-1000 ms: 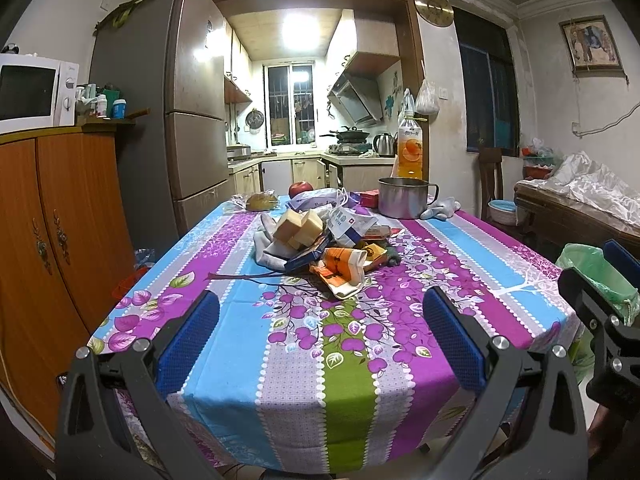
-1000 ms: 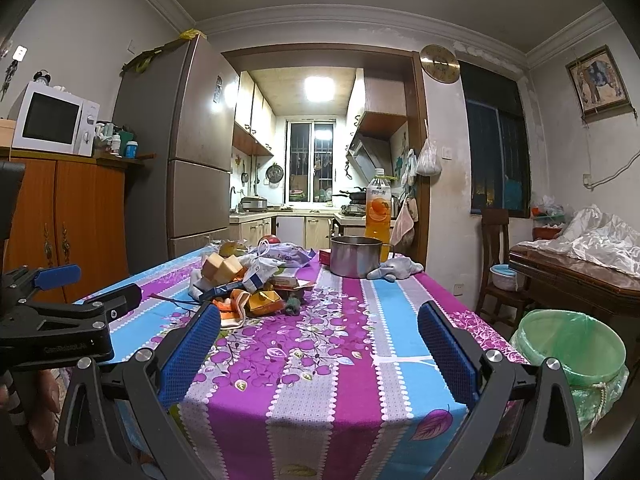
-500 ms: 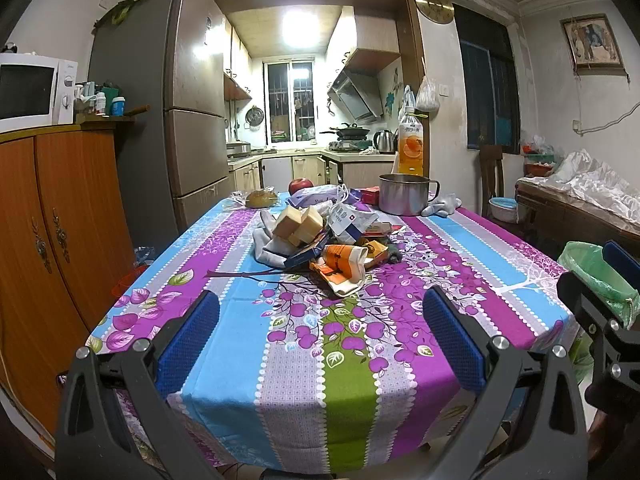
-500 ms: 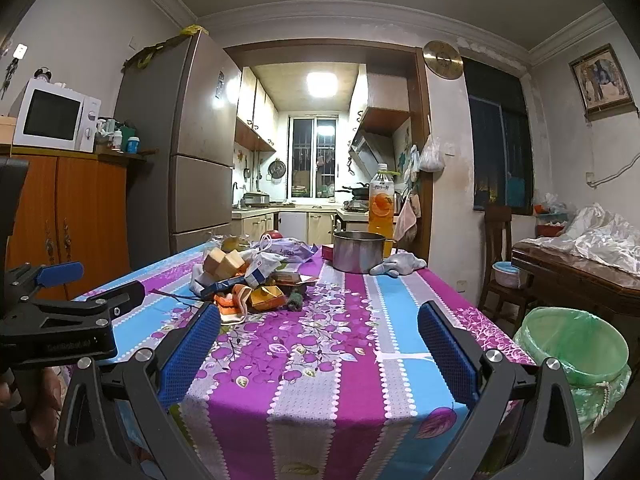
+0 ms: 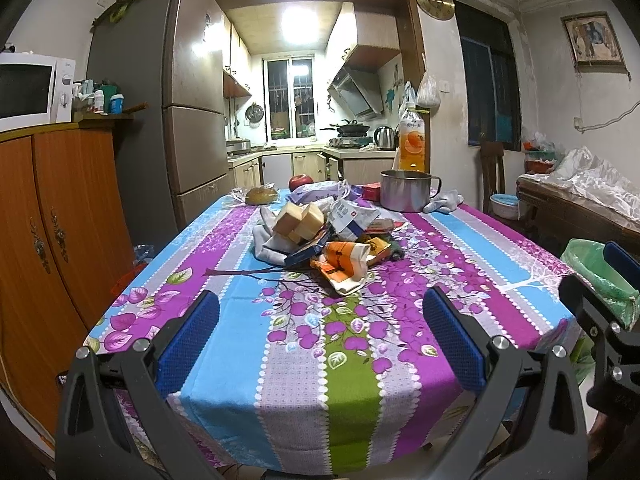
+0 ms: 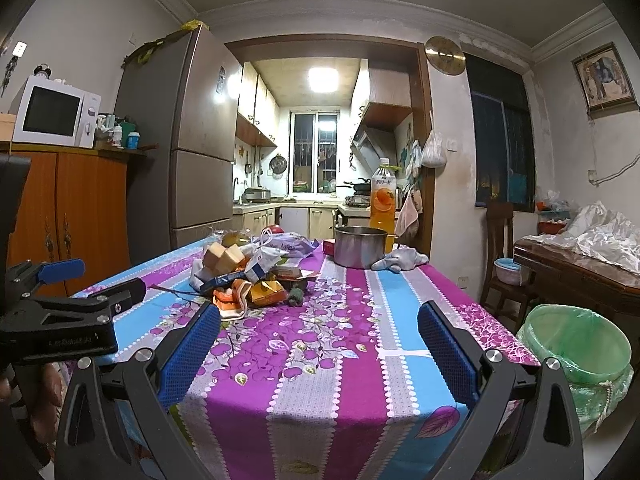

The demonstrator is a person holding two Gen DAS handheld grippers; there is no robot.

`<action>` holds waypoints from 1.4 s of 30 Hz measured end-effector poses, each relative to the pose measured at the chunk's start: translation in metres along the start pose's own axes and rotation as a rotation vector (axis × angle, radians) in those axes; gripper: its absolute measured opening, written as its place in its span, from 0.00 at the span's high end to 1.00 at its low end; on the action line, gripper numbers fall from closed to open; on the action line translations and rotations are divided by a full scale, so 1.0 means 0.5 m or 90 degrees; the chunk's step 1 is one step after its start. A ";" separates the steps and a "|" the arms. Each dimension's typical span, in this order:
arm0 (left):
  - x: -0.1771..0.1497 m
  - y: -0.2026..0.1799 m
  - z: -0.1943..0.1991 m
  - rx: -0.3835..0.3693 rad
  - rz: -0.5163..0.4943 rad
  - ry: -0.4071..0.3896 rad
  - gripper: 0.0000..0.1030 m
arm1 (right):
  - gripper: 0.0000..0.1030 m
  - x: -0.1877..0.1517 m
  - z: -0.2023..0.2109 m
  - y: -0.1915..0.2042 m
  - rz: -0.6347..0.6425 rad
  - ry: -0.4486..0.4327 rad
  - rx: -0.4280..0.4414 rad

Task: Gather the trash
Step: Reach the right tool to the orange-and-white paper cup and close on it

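Approach stage, by the look of it: nothing picked up yet, both tongs at the near end of the table. Left tongs released, jaws spread wide, empty, hovering over the near edge of the striped cloth. The trash pile lies straight ahead of them toward the middle of the table, well apart from the tips: tan blocks, a white packet, an orange wrapper nearest the tongs at the pile's front. Judgement: take that wrapper first, coming in low with jaws wide and closing on a flat fold so the loose pile is not dragged. Beyond the pile stand a metal pot and a juice bottle, probably not trash; steer clear. Right tongs also released and empty; from them the pile sits ahead and left. The green-lined bin stands on the floor beside the table's right edge, near the right tongs, so drops look short from that side.
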State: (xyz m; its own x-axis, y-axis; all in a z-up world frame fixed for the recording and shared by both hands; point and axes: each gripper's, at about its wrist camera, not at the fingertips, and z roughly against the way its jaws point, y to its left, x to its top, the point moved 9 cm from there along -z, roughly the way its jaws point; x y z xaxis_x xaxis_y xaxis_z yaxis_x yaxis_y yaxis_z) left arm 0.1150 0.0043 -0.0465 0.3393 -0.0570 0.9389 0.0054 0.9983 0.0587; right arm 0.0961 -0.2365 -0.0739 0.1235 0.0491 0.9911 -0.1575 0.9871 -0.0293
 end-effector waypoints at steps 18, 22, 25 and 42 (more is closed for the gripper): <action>0.012 0.235 -0.234 0.020 0.145 0.170 0.07 | 0.49 -0.010 -0.306 0.126 -0.014 0.216 0.242; 0.014 0.230 -0.278 -0.006 0.151 0.193 0.15 | 0.54 -0.031 -0.425 0.158 -0.052 0.288 0.282; 0.016 0.227 -0.300 -0.011 0.156 0.199 0.15 | 0.54 -0.040 -0.479 0.181 -0.071 0.318 0.297; 0.087 0.189 -0.455 -0.097 0.173 0.199 0.12 | 0.89 -0.031 -0.510 0.217 -0.104 0.331 0.321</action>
State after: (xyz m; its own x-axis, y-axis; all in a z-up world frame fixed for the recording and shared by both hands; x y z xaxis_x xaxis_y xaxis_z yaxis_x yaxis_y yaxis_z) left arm 0.3440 0.0998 -0.0774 0.6157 0.1914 0.7644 0.0071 0.9687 -0.2483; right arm 0.3269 -0.0914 -0.1257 0.6118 0.0966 0.7851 -0.5123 0.8046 0.3003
